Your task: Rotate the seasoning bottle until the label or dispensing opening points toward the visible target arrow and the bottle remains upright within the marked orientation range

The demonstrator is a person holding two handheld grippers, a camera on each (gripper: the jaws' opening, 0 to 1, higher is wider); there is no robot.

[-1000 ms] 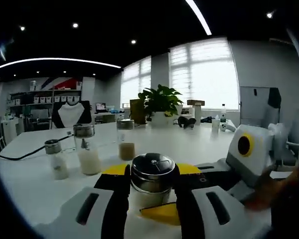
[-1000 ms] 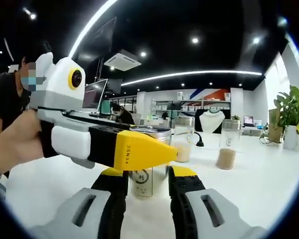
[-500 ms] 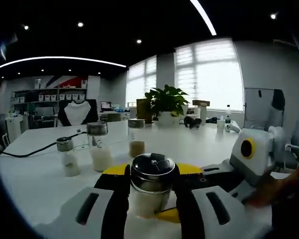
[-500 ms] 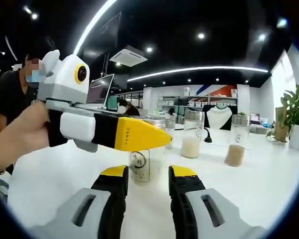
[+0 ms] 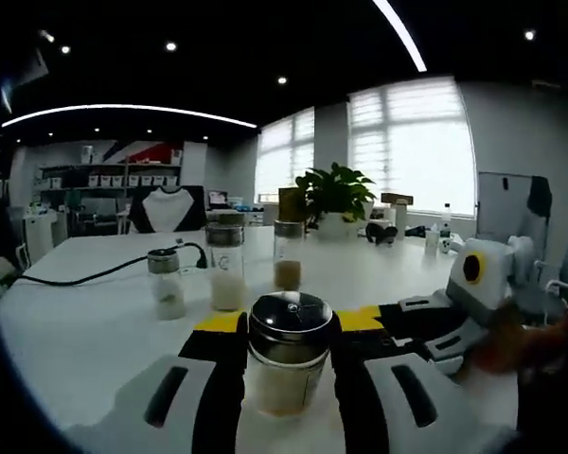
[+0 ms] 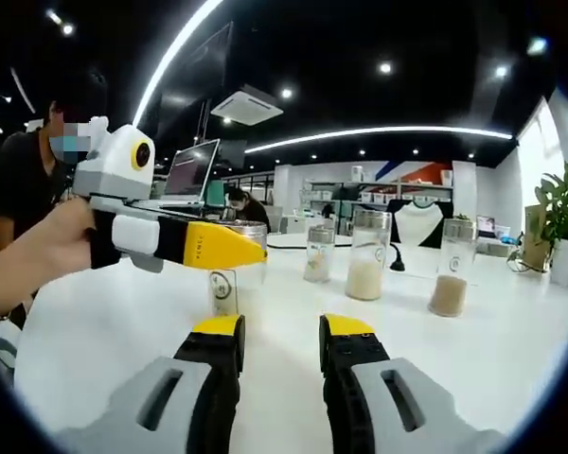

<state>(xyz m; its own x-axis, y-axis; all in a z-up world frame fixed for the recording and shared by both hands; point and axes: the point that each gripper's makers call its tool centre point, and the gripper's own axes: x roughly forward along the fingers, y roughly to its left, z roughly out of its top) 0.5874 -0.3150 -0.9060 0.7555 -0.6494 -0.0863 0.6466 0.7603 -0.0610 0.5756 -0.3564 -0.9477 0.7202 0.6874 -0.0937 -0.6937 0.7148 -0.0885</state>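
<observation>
A glass seasoning bottle (image 5: 286,342) with a shiny metal lid stands upright between my left gripper's (image 5: 288,326) jaws, which press on both of its sides. The right gripper view has that same bottle (image 6: 229,286), its round label facing the camera, behind the yellow tip of the left gripper (image 6: 235,252), which a hand (image 6: 33,260) holds. My right gripper (image 6: 281,327) stands open low over the white table, nothing between its jaws and a gap between it and the bottle. It also comes into the left gripper view, right gripper (image 5: 426,317), beside the bottle.
Three more glass bottles stand in a row on the white table (image 5: 85,331): a small one (image 5: 168,284), a taller one (image 5: 225,269) and one with brown filling (image 5: 287,256). A black cable (image 5: 76,277) trails left. A potted plant (image 5: 333,197) and a laptop (image 6: 189,172) sit farther off.
My right gripper has drawn back from the bottle, which was close between its jaws a second ago. The left gripper keeps its hold; both views have shifted.
</observation>
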